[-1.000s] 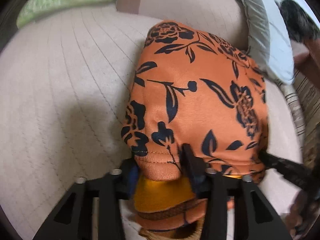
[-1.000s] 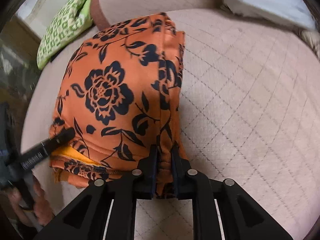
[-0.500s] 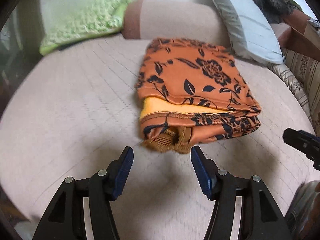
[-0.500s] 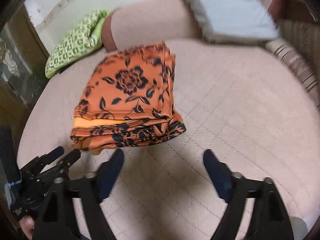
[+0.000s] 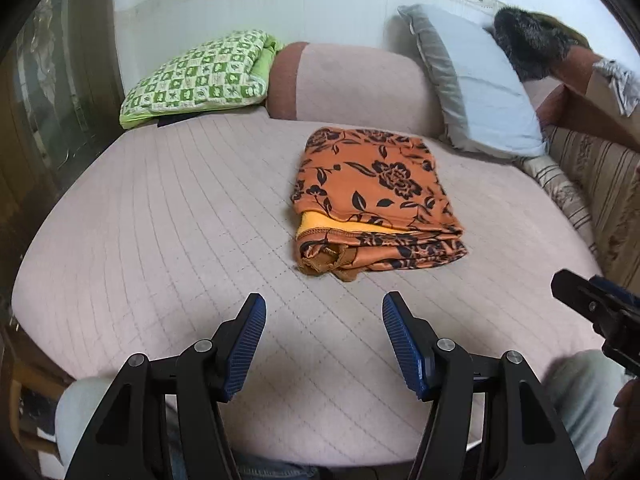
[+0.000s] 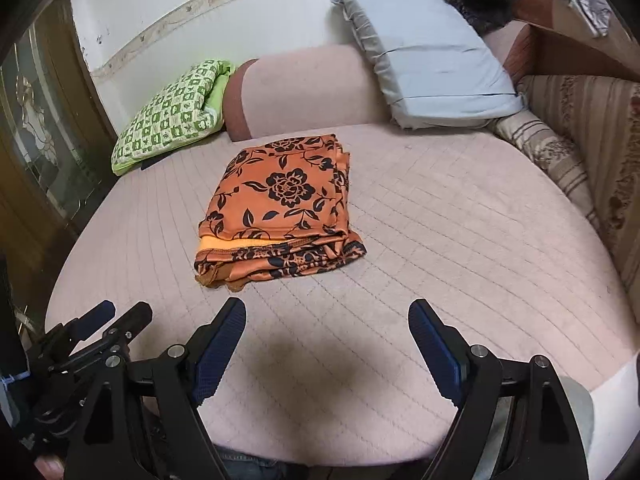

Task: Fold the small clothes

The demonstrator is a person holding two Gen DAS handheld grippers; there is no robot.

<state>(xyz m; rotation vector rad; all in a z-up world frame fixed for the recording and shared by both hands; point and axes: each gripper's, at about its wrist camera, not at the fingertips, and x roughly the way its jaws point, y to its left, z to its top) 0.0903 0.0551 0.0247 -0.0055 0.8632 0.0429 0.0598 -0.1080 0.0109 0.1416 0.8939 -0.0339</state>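
At the far left of the left wrist picture is dark wood and glass. In the upper left, a green checked pillow lies at the back of the pink quilted bed. Next to it comes a pink bolster.

In the middle of the picture lies the orange flowered garment. It is folded into a thick bundle. A yellow inside layer peeks out at its near edge. Its long way runs from the near edge up toward the bolster, leaning a little to the right.

The left gripper sits at the bottom middle. Its two blue pads are wide apart and hold nothing. The bundle is straight ahead of it and a bit to the right, not touching.

To the right is a pale blue pillow. At the right edge you see the tip of the right gripper. In its own picture its pads are wide apart too, with nothing in them. There the bundle lies ahead and to the left.

Both grippers look about as near. The fold looks done, so I think a next move would start from the near edge.
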